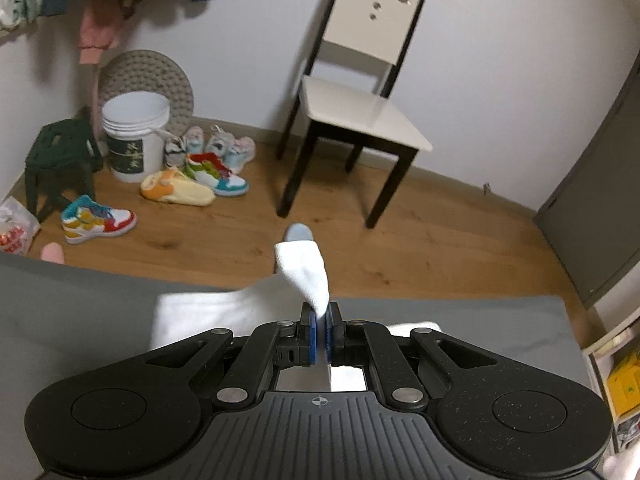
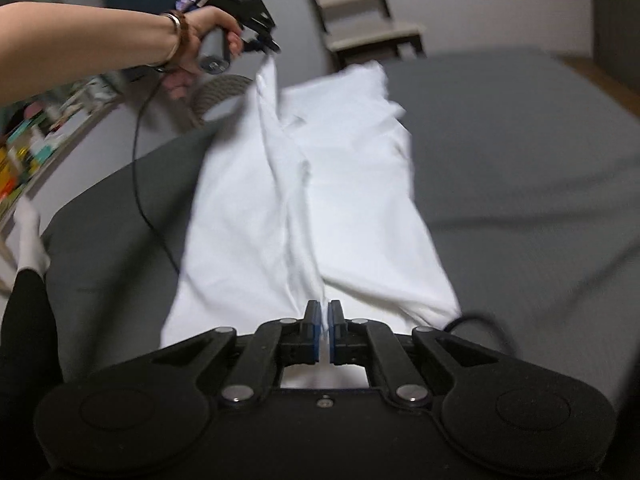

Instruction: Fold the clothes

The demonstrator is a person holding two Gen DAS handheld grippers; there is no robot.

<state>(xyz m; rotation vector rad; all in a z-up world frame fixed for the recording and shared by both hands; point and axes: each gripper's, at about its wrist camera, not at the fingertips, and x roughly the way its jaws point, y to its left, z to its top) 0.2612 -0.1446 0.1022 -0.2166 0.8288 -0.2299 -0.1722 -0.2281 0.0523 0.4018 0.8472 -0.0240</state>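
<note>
A white garment [image 2: 332,184] lies lengthwise on the grey bed [image 2: 520,184]. My right gripper [image 2: 324,312] is shut on its near edge. My left gripper [image 2: 272,50], held in a hand at the upper left of the right wrist view, is shut on the far end and lifts that end off the bed. In the left wrist view my left gripper [image 1: 320,312] pinches a bunched fold of the white garment [image 1: 304,268] that sticks up past the fingers. The rest of the cloth trails left over the grey bed [image 1: 80,320].
A white chair [image 1: 360,108] stands on the wood floor beyond the bed. Several shoes [image 1: 192,176], a white bucket [image 1: 134,136] and a dark green stool [image 1: 60,160] crowd the far left corner. A cable [image 2: 156,200] runs over the bed. A shelf [image 2: 44,148] stands left.
</note>
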